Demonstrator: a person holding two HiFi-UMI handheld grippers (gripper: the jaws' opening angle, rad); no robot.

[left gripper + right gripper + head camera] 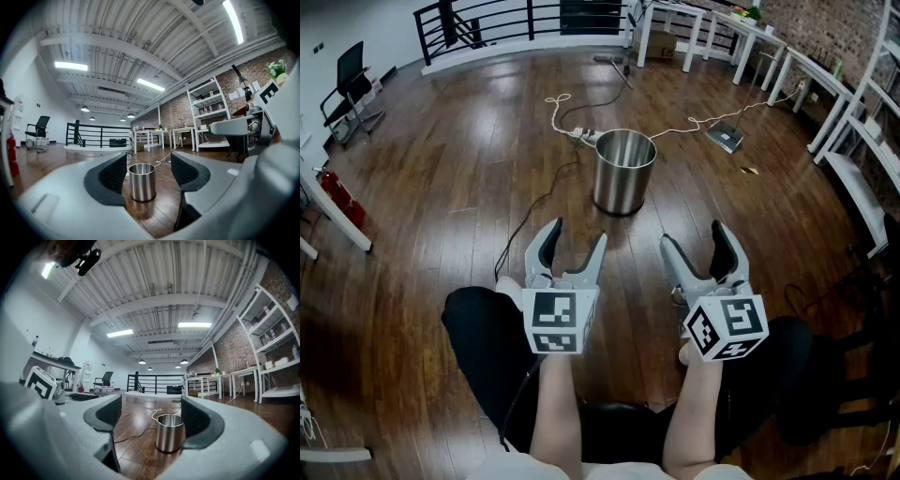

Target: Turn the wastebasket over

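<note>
scene: indoor hall, dark wooden floor (441, 169), seen steeply from above in the head view
wastebasket (624, 172): shiny steel cylinder, upper centre of the head view, standing upright on the floor, open mouth up, not yet turned over
wastebasket vs tongs: ahead of both, apart from them, no contact
left gripper (577, 234): lower centre-left of the head view, pointing up-frame toward the wastebasket; jaws apart, nothing between the pads; its own view shows the wastebasket farther off, framed in the gap
right gripper (694, 234): lower centre-right, pointing the same way; jaws spread wide, gripping nothing; in its own view the wastebasket sits low centre, its right edge cut by the right-hand pad
marker cubes: one on each gripper, at the near end, above the person's forearms
white cable (567, 112): looped on the floor beyond the wastebasket, upper centre
black cable (534, 211): runs along the floor, left of the wastebasket, down toward the left gripper
office chair (347, 84): black, far left edge
railing (506, 19): black, top of frame
white tables (750, 37): upper right, along a brick wall
fire extinguisher (336, 192): red, left edge, mid height
</note>
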